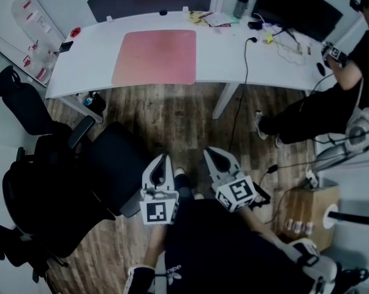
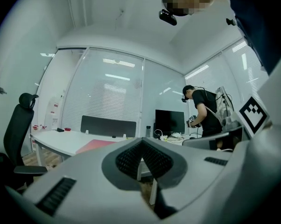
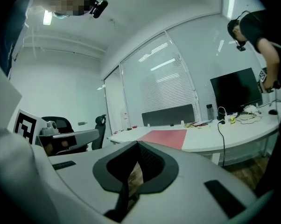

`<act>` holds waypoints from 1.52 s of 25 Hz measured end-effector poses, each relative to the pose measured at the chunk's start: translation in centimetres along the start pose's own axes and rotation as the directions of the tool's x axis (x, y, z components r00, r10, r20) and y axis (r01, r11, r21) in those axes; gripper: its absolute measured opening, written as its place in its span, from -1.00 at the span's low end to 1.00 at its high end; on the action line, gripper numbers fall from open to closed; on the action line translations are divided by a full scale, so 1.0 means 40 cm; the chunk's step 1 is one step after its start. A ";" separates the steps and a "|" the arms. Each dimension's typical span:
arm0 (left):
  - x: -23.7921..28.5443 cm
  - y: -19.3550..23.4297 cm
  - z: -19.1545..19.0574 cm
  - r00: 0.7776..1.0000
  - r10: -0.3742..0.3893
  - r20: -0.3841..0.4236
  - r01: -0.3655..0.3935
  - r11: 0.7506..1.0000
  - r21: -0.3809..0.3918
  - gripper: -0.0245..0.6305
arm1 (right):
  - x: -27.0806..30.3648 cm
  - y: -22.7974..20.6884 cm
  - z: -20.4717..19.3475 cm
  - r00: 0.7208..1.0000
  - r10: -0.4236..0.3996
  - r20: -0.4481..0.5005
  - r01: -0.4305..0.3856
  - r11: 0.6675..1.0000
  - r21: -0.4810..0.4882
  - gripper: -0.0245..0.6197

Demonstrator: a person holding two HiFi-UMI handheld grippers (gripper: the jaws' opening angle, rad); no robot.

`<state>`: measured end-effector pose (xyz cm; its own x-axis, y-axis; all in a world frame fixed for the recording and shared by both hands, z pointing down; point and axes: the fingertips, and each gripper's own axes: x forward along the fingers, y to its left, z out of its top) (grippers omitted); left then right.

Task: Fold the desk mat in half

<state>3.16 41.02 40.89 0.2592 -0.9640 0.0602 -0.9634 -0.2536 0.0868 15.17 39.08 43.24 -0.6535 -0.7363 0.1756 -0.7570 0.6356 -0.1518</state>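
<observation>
1. A person stands on a wood-plank floor, back from a curved white desk, holding a two-jaw gripper low before the body in each hand.
2. The left gripper has its jaws closed tip to tip, with nothing between them, and it points toward the desk.
3. The right gripper, just beside it, likewise has its jaws pressed together and empty (both marker cubes face the head camera).
4. The desk mat, pink and rectangular, lies flat and unfolded on the desk. It is well apart from both grippers and sits in front of a dark partition panel.
5. Black office chairs crowd the left side of the floor.
6. At the desk's right end a second person in dark clothes bends beside a black monitor, and a cable trails over the desk edge.
</observation>
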 end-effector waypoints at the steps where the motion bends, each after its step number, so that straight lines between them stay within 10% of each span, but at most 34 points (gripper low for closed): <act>1: 0.019 0.015 0.007 1.000 -0.012 -0.001 0.012 1.000 0.003 -0.92 | 0.021 -0.004 0.010 1.000 -0.006 -0.003 0.006 1.000 -0.003 -0.92; 15: 0.159 0.244 0.022 0.999 -0.048 0.005 0.048 0.999 -0.009 -0.92 | 0.272 0.008 0.043 0.998 -0.057 0.007 0.057 0.998 -0.004 -0.92; 38: 0.302 0.338 0.025 1.000 -0.001 0.001 0.002 1.000 -0.019 -0.92 | 0.412 -0.116 0.064 0.995 -0.095 -0.009 0.095 0.995 0.015 -0.92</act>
<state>-6.79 25.86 41.78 0.2605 -0.9637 0.0588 -0.9615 -0.2535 0.1059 7.91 23.41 44.33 -0.5784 -0.7914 0.1977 -0.8157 0.5591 -0.1485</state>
